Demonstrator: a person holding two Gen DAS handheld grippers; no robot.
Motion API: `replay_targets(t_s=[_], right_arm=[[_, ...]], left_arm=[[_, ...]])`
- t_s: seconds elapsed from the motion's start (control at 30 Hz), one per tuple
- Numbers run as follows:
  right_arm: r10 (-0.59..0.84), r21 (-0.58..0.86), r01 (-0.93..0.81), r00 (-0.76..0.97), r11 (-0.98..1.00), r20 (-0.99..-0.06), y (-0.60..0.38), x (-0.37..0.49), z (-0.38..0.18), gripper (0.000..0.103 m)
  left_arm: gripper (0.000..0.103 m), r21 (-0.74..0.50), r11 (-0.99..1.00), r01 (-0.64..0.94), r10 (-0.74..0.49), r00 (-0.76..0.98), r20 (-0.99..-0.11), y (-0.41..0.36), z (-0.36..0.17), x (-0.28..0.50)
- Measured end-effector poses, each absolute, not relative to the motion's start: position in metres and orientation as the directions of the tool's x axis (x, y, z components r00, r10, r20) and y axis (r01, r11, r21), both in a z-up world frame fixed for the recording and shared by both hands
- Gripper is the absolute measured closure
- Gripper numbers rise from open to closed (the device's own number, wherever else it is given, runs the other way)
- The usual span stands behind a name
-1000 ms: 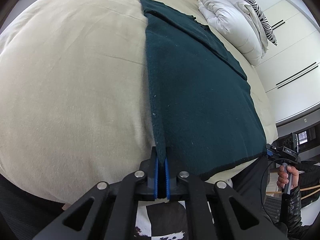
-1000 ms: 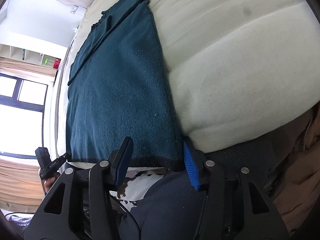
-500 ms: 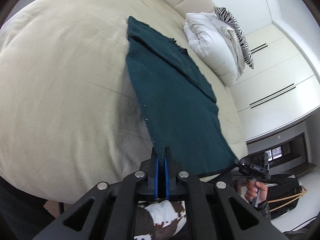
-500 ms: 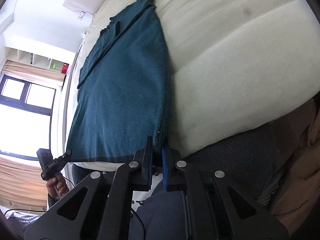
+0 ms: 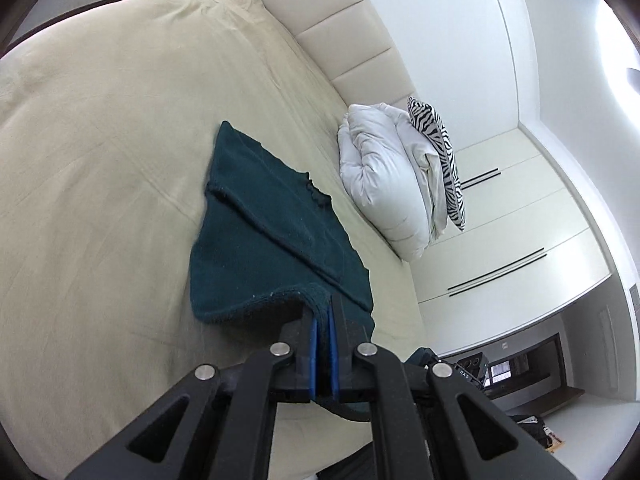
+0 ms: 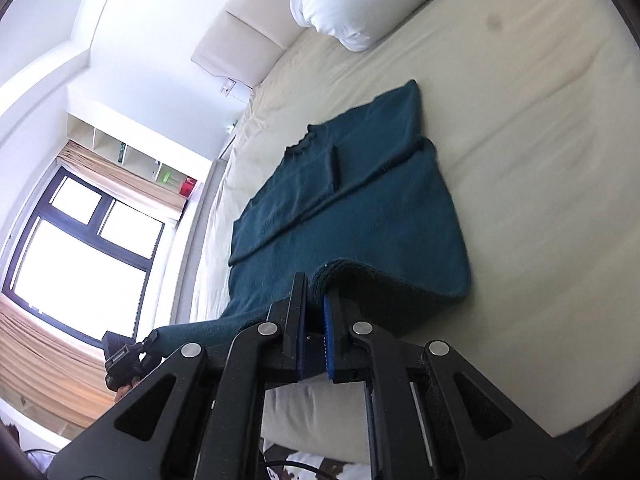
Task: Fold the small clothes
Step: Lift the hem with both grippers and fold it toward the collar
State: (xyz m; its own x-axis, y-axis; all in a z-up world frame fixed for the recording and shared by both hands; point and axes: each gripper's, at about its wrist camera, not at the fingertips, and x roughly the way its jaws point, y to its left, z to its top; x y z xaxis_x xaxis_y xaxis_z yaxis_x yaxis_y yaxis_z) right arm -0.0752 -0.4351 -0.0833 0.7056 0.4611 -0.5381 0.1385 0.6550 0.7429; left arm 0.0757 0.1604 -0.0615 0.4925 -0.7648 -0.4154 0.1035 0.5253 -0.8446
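Left gripper (image 5: 323,316): blue pads (image 5: 314,356) pressed together with the hem of the dark green sweater (image 5: 256,240) pinched between them. The hem edge curls up out of the fingertips and runs off to the left of them, raised off the bed (image 5: 100,160).

Right gripper (image 6: 316,304): blue pads (image 6: 328,340) close together, clamped on the other hem corner of the same sweater (image 6: 360,200). Thick folded edge bulges just ahead of the tips and drapes off to the right of them. In the right wrist view the left gripper (image 6: 150,338) sits low and to the left of the fingers, with sweater fabric stretched across to it.

Ahead of both sets of fingers: rest of the sweater lies flat on the beige bed, sleeves folded in across the body, collar at the far end.

Farther out, ahead and right of the left fingers: white duvet (image 5: 384,176) bundled against the padded headboard (image 5: 348,40), zebra-print pillow (image 5: 444,160) leaning on the duvet's far side. White wardrobe doors (image 5: 520,220) beyond that.

Right wrist view, far left of the fingers: window (image 6: 80,240) with tan curtains, open shelves (image 6: 132,152) above it.
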Motion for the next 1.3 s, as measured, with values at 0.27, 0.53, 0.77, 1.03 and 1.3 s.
replay_targets(t_s=[0.27, 0.53, 0.77, 1.03, 1.3], right_arm=[[0.372, 0.729, 0.168, 0.772, 0.663, -0.516, -0.464, 0.012, -0.06, 0.097], [0.282, 0.671, 0.233, 0.775, 0.704, -0.566, -0.494, 0.101, -0.068, 0.097], [0.225, 0.622, 0.308, 0.744, 0.72, -0.629, -0.503, 0.178, -0.108, 0.097], [0.189, 0.593, 0.374, 0.712, 0.713, -0.677, -0.517, 0.246, -0.148, 0.096], [0.137, 0.582, 0.412, 0.724, 0.701, -0.677, -0.526, 0.252, -0.171, 0.048]], left_arm=[[0.097, -0.844, 0.534, 0.044, -0.735, 0.518, -0.438, 0.146, -0.067, 0.159], [0.097, -0.823, 0.568, -0.006, -0.69, 0.541, -0.48, 0.123, -0.079, 0.25], [0.097, -0.789, 0.613, -0.043, -0.654, 0.533, -0.537, 0.105, -0.101, 0.314], [0.096, -0.712, 0.689, -0.136, -0.574, 0.498, -0.65, 0.098, -0.147, 0.365], [0.046, -0.713, 0.688, -0.133, -0.544, 0.555, -0.629, 0.124, -0.14, 0.34]])
